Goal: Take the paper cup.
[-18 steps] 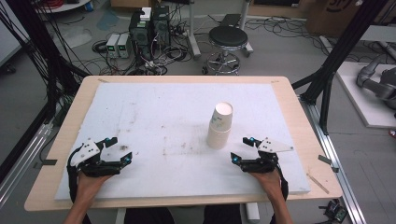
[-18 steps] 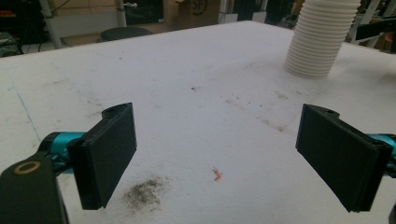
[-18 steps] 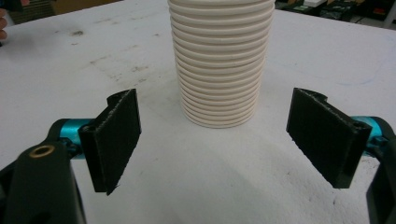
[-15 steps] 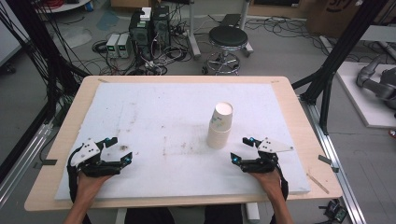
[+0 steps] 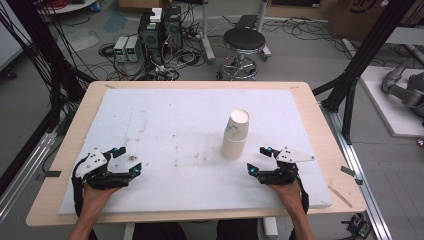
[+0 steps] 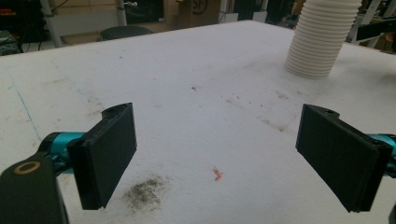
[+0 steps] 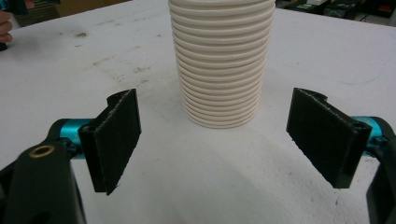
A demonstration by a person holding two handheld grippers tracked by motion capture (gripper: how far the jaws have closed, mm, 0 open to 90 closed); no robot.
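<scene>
A tall stack of white ribbed paper cups [image 5: 236, 134] stands upright on the white board, right of its middle. My right gripper [image 5: 256, 160] rests low on the board just to the right and front of the stack, open, with nothing between its pads. In the right gripper view the stack [image 7: 222, 60] rises a short way beyond the open right gripper [image 7: 215, 140], centred between the jaws. My left gripper [image 5: 127, 160] lies near the board's front left, open and empty. From the left gripper [image 6: 219, 156] the stack [image 6: 322, 37] shows far off at the upper right.
The white foam board [image 5: 175, 115] covers most of a wooden table [image 5: 320, 130]. A dark smudge [image 6: 144, 189] and a small orange speck [image 6: 217, 174] mark the board by the left gripper. Behind the table stand a stool [image 5: 245, 42] and computer boxes [image 5: 160, 27].
</scene>
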